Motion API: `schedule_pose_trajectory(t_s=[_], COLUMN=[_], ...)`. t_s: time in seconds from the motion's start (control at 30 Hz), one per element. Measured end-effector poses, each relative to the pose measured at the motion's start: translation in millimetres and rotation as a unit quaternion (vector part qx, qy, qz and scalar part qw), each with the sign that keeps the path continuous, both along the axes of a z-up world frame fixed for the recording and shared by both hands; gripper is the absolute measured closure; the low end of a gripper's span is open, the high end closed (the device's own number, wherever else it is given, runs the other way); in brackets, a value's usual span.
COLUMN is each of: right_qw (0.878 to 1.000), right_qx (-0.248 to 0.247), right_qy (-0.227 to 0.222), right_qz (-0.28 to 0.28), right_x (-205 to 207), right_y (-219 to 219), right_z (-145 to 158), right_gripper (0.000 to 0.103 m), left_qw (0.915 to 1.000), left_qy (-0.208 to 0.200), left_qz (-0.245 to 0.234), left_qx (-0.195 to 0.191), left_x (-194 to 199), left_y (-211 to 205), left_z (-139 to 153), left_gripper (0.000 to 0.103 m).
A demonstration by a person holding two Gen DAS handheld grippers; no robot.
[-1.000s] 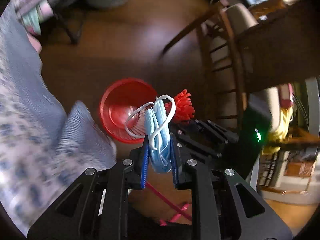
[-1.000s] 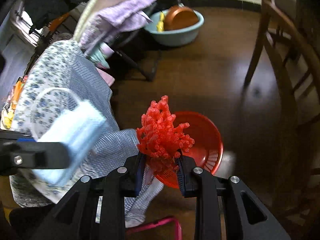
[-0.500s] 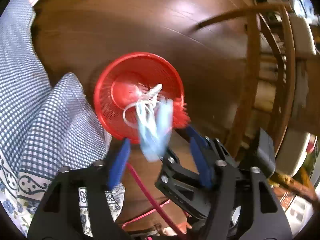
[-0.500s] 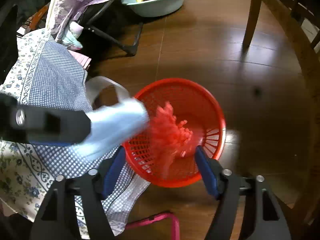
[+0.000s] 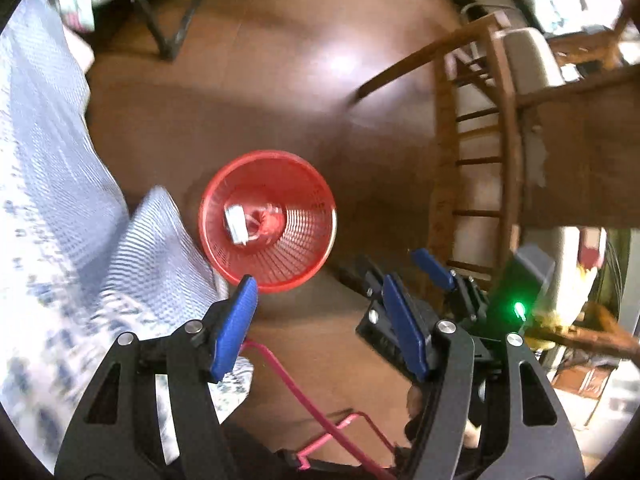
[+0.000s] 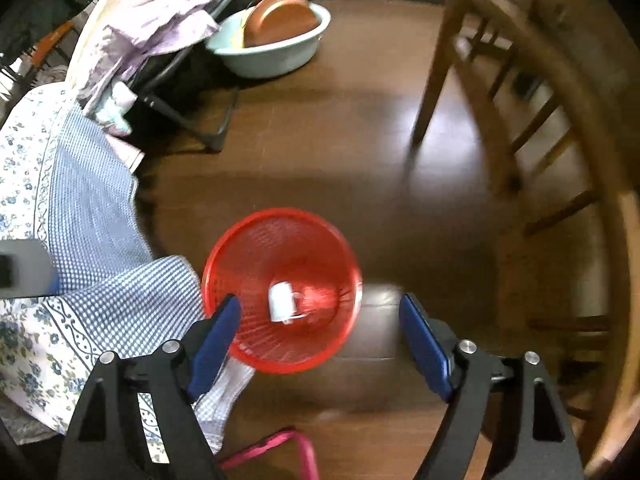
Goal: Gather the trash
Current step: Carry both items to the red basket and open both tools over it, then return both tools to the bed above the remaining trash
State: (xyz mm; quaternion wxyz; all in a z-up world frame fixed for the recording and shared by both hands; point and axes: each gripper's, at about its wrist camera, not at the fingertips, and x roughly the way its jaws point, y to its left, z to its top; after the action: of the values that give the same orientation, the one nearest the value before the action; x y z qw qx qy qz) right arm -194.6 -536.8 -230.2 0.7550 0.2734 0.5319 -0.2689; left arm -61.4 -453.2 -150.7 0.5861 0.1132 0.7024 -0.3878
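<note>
A red mesh basket stands on the dark wooden floor. Inside it lie a folded pale face mask and a red foam tangle. My left gripper hangs above the basket's near rim, jaws apart with nothing between them. My right gripper is over the basket too; its jaws are opening and hold nothing, the basket showing far below between them. The right gripper's blue fingers also show in the left wrist view.
A blue checked and floral cloth hangs at the left. A wooden chair stands on the right. A pale green basin with a brown bowl sits at the back. A pink wire frame lies near.
Both grippers have opened. The face mask left my left gripper and the red foam tangle left my right; both fell and now lie inside the red basket.
</note>
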Motion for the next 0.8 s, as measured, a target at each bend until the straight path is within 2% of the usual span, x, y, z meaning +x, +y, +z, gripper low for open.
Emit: schedule_pose_trajectory(t_s=[0.07,0.13,0.2,0.3,0.4,0.5,0.57,0.63,0.7,0.8], right_qw=[1.000,0.998,0.997,0.992,0.985,0.975,0.970,0.966,0.963,0.961], right_qx=[0.007,0.010,-0.002,-0.027,-0.052,-0.094,-0.117,-0.123,-0.118,-0.104], right_qy=[-0.029,-0.056,-0.080,-0.111,-0.142,-0.166,-0.170,-0.175,-0.184,-0.191], right_qz=[-0.004,-0.001,0.015,0.050,0.082,0.111,0.127,0.143,0.156,0.174], right_x=[-4.0,-0.6,10.0,29.4,48.7,73.6,90.0,108.2,129.2,157.4], right_y=[1.6,8.1,21.7,46.5,73.6,104.2,122.5,142.3,167.0,202.9], right_z=[20.1,40.9,65.0,103.2,139.9,169.6,181.7,191.5,200.4,206.6], right_gripper=[0.022,0.021,0.019,0.014,0.008,0.006,0.006,0.006,0.006,0.006], left_qw=[0.9991,0.9951,0.9898,0.9748,0.9627,0.9454,0.9345,0.9234,0.9159,0.8980], left_qy=[-0.030,-0.086,-0.130,-0.210,-0.248,-0.286,-0.310,-0.329,-0.339,-0.358], left_qz=[-0.009,-0.006,0.003,0.038,0.078,0.134,0.159,0.189,0.207,0.252], left_qx=[-0.027,-0.048,-0.059,-0.066,-0.074,-0.080,-0.072,-0.059,-0.056,-0.047], left_x=[-2.6,-4.0,-4.4,3.7,15.2,30.9,39.1,53.5,61.0,77.6], left_y=[13.9,38.0,59.1,110.7,150.9,202.0,227.5,258.0,279.2,321.6], left_z=[33.2,68.3,89.8,126.3,144.7,159.0,165.2,165.9,169.5,169.3], left_gripper=[0.037,0.031,0.026,0.026,0.026,0.026,0.026,0.026,0.024,0.021])
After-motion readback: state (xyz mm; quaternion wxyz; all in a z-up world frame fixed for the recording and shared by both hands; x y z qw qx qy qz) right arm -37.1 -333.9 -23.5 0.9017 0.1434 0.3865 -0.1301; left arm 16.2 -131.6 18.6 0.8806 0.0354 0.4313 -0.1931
